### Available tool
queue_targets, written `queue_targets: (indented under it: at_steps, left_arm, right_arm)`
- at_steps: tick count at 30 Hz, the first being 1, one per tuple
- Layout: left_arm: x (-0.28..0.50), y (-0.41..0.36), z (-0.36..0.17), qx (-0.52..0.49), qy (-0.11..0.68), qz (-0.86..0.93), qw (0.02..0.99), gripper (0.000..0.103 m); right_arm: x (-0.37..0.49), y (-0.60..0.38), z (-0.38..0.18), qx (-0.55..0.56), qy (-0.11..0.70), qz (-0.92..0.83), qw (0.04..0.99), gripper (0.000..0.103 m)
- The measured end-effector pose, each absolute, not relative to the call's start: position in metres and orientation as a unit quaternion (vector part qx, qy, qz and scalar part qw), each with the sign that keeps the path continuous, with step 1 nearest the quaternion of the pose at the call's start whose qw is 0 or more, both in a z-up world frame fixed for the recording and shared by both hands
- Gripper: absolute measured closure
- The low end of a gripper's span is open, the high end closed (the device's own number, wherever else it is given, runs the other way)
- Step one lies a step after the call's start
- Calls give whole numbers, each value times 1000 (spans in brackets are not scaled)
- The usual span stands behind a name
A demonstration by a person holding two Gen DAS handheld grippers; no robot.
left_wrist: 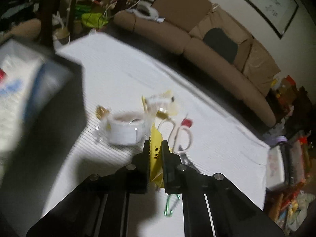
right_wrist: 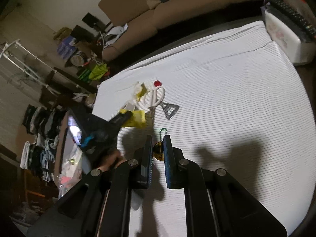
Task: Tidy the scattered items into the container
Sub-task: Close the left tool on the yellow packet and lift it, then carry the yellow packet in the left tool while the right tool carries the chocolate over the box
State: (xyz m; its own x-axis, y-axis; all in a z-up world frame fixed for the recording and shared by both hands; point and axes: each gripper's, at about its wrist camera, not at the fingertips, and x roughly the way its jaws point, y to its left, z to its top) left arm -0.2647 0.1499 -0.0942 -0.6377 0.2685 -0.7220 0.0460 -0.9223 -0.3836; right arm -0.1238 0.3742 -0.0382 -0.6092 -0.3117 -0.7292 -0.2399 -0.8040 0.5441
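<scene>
A tan sofa [left_wrist: 197,45] lines the pale wall [left_wrist: 227,4] under a framed picture [left_wrist: 264,4], dimly lit.

Cluttered home living room: sofa [left_wrist: 207,45]

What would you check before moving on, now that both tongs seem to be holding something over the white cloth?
1. Left tongs shut on the yellow packet: ok.
2. Right tongs shut on a small amber object: ok, though what it is cannot be told.
3. Container within view at the left: ok, but blurred.
4. Room inside the container: cannot tell.
5. Items left on the white cloth: not ok; the tape roll, white scissors, red cap and green carabiner remain out.
</scene>
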Motion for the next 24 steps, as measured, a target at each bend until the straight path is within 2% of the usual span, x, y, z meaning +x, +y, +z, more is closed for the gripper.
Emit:
queue_targets:
  at_steps: [8,14,24]
  left_arm:
    - [-162,91,16,-359,-152,919,54,95]
    - [-99,66,69,-286,-7,957,-54,95]
    - [-97,7,79,-281,-16,956,-79,95]
  right_arm:
    - [-112,358,-13,405,-302,-861,59,93]
    - [-103,333,12,379,-286,-874,102,93]
    - [-102,270,47,345,-221,-898,163,93]
